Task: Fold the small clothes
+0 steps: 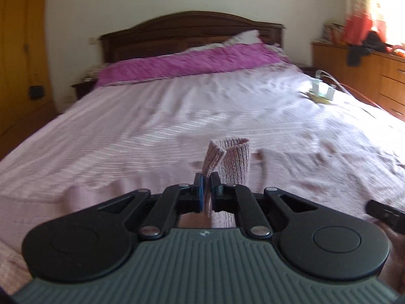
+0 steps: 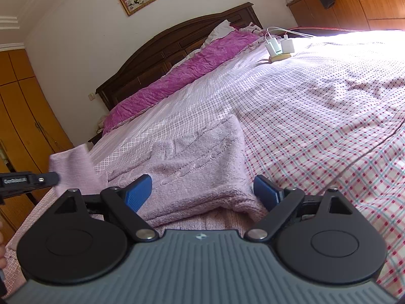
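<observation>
Two grippers: one at each side of a small pink knitted garment [image 2: 197, 157] that lies on the bed [image 2: 316, 106].
Left gripper [image 1: 207, 186]: its jaws are pressed together on a ribbed cuff or sleeve end [image 1: 230, 159] of the garment, and the cuff stands up above the bed cover.
Right gripper [image 2: 202, 193]: its jaws stand wide apart and hold nothing; the blue pads [image 2: 138, 193] are at both sides of the near edge of the folded body.
Place of the garment: near the foot end of the bed, on the checked cover, just in front of the right gripper.
Done, as far as I can judge: the body seems already doubled, because a thick rounded fold edge shows at the near side and another knitted layer shows under it.
Left to do, as I judge: the lifted sleeve must be laid over the body, and perhaps one more fold after it; I cannot see the whole garment, so this is not sure.
Knit: soft, a bit fuzzy, with cable lines on the body and narrow ribs on the cuff; it bends easily and probably keeps no sharp crease.
Bed cover: thin cloth with a fine check, wrinkled in places.
Other things: a purple pillow cover [image 2: 177, 76] at the dark wooden headboard [image 2: 162, 48], and white chargers [image 2: 279, 46] far up the bed.
</observation>
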